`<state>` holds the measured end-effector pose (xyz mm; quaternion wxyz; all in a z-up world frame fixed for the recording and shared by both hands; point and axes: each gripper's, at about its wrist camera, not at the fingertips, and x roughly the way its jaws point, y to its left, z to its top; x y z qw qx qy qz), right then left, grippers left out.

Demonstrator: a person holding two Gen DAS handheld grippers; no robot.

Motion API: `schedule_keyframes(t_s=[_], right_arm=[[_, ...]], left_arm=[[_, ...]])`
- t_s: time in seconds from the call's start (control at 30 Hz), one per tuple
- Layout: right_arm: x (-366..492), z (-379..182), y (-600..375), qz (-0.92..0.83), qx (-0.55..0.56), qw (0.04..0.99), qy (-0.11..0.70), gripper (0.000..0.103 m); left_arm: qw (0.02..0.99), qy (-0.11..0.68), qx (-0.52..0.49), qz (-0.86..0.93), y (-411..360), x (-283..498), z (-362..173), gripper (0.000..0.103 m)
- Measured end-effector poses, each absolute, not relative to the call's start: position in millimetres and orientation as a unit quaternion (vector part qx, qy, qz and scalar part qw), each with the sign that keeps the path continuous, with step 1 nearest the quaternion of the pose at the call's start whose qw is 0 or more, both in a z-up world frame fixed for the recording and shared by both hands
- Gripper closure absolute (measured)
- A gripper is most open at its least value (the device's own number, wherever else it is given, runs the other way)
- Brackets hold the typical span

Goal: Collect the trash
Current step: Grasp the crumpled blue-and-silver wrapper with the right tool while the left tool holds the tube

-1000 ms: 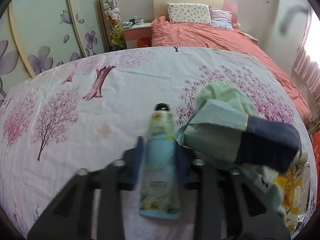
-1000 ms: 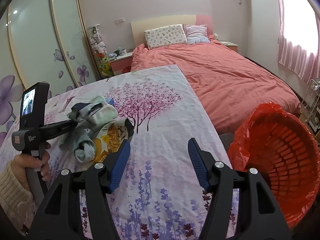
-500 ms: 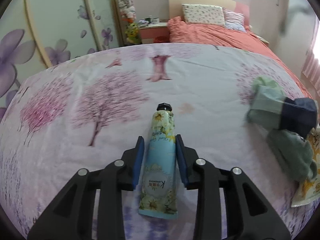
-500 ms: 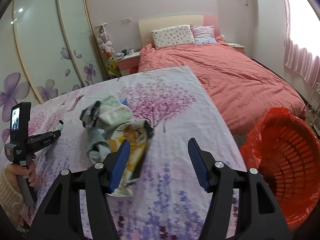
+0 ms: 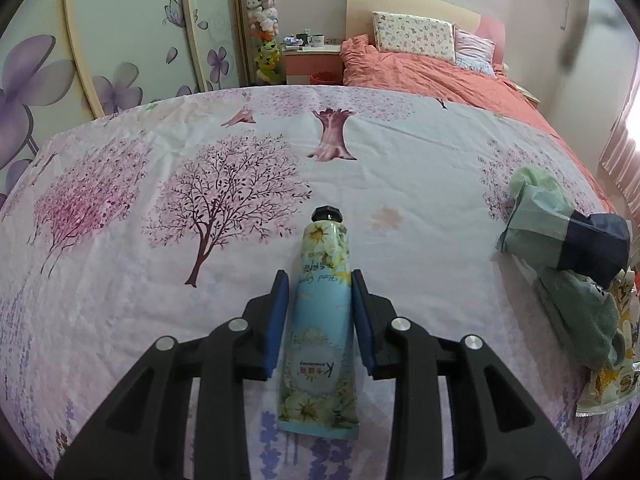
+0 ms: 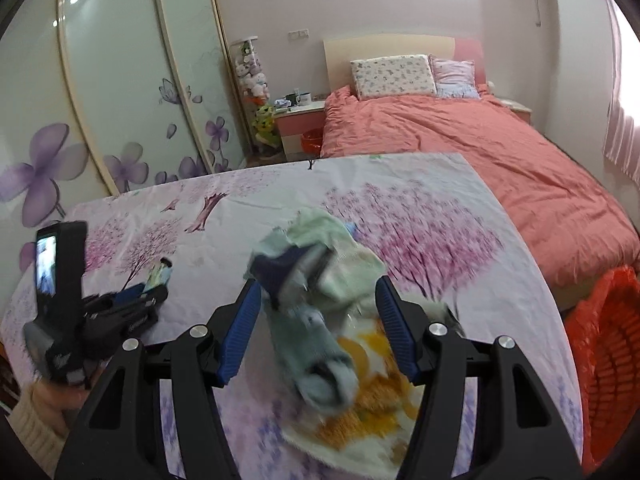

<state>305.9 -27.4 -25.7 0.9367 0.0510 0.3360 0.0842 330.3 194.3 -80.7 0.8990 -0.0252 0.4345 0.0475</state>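
Left gripper (image 5: pixel 318 306): jaws clamped on the hand cream tube (image 5: pixel 320 320), blue pads against both of its sides.
Hand cream tube: lies lengthwise between the pads, black cap pointing away, crimped end toward the camera, resting on the table (image 5: pixel 160 264).
Right gripper (image 6: pixel 318 328): jaws wide apart, holding nothing, hovering over the sock pile (image 6: pixel 316 280) with a blue pad on either side of it.
Sock pile: pale green and navy socks bunched together, lying partly over the snack wrapper (image 6: pixel 368 408); blurred in the right wrist view.
Snack wrapper: white with yellow print, flat on the table's floral cloth.
Trash basket (image 6: pixel 608 364): red, lined with a red bag, beside the table's right edge.
Background: bed (image 6: pixel 460 148) with a coral cover beyond the table.
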Motion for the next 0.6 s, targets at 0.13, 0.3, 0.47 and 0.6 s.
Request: schedule_keyframes(t_s=[0.13, 0.3, 0.47, 0.6], right_arm=[[332, -24, -17, 0.061, 0.042, 0.940, 0.333, 0.043], [356, -38, -7, 0.073, 0.027, 0.917, 0.391, 0.057], [343, -48, -4, 0.105, 0.027, 0.901, 0.420, 0.064], [334, -51, 8, 0.117, 0.017, 0.900, 0.419, 0.064]], left_arm=[[0.899, 0.434, -0.026, 0.047, 196, 329, -81, 0.070], [0.899, 0.434, -0.027, 0.046, 197, 329, -81, 0.070], [0.899, 0.434, -0.031, 0.045, 199, 329, -82, 0.070], [0.899, 0.434, -0.032, 0.044, 201, 329, -82, 0.070]])
